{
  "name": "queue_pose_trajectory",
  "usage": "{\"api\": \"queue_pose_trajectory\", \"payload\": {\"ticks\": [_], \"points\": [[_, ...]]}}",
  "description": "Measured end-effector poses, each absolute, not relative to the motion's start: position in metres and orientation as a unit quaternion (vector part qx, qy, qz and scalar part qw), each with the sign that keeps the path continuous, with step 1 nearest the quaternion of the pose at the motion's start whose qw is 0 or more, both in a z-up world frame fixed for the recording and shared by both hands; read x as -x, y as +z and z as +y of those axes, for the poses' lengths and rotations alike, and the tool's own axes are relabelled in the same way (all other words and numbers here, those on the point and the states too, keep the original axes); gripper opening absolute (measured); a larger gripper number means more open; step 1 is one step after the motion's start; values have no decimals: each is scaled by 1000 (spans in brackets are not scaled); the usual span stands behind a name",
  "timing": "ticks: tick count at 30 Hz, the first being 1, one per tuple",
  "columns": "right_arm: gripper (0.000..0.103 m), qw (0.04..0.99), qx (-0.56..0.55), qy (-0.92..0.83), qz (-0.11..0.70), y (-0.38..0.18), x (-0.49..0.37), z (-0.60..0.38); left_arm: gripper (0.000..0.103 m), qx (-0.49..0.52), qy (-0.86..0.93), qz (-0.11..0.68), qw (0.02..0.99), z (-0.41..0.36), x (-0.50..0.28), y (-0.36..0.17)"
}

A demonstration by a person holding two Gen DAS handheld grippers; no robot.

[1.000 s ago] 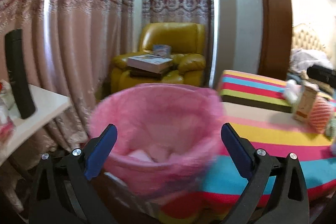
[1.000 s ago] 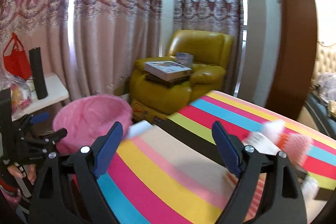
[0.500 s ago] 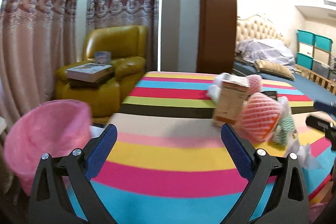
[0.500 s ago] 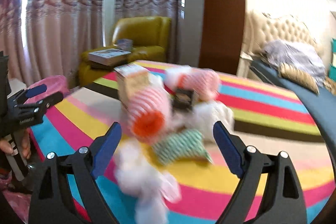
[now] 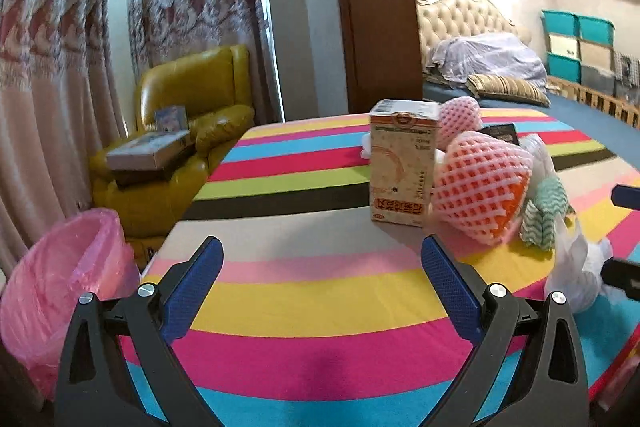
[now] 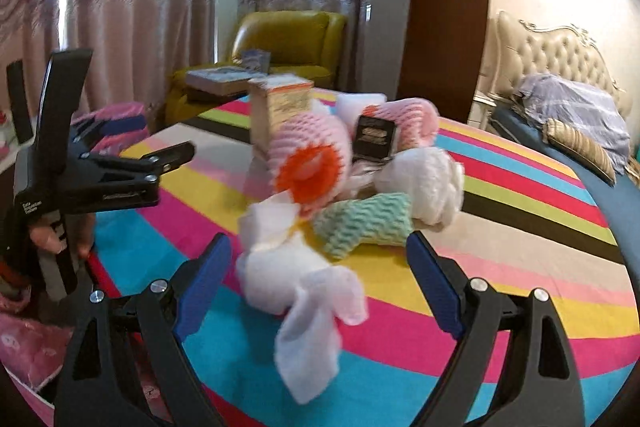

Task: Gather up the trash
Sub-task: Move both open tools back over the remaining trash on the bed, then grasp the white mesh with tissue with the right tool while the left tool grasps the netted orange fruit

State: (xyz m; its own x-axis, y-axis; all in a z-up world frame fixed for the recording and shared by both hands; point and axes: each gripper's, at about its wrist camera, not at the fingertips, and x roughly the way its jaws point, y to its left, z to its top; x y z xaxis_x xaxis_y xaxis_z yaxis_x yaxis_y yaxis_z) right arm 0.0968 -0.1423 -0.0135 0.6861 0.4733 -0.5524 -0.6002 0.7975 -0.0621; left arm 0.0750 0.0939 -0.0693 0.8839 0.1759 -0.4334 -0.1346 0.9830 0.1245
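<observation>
A second back both cameras faced the pink-lined bin (image 5: pixel 60 291) and the yellow armchair (image 5: pixel 176 147); now they have swung round to the trash pile on the striped tablecloth (image 5: pixel 304 291), and the bin sits low at the left table edge.

In the pile stands an upright cardboard carton (image 5: pixel 402 163). Leaning against it is an orange-and-white foam fruit net (image 5: pixel 480 195), soft and lattice-textured, with a pinker net (image 6: pixel 412 119) behind. A green zigzag cloth (image 6: pixel 368 223) lies folded low, beside a small dark box (image 6: pixel 374 137) and crumpled white tissue (image 6: pixel 296 267), a bit blurred.

The right gripper (image 6: pixel 318 279) tilts downward, blue pads spread wide, the tissue between them but not pinched. The left gripper (image 5: pixel 320 287) hovers over bare cloth, jaws wide, holding nothing. A hand (image 6: pixel 56 235) grips its handle at left.
</observation>
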Motion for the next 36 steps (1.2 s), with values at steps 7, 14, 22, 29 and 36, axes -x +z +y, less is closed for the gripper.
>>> {"api": "queue_pose_trajectory", "payload": {"ticks": [7,14,22,29,36], "points": [[84,897,154,290,297,-31,-98,-129,94,-65,72,217,971,89,-72,-69],[48,895,141,301,298,-33,-101,-134,94,-63,70,225,970,89,-75,-70],[29,928,117,237,263,-22,-109,-158,94,-68,73,229,968,87,-77,-70],[29,946,83,200,242,-12,-116,-182,94,-54,48,264,962,89,-88,-71],[29,960,52,165,223,-6,-121,-210,94,-10,-7,296,955,64,-93,-67]]}}
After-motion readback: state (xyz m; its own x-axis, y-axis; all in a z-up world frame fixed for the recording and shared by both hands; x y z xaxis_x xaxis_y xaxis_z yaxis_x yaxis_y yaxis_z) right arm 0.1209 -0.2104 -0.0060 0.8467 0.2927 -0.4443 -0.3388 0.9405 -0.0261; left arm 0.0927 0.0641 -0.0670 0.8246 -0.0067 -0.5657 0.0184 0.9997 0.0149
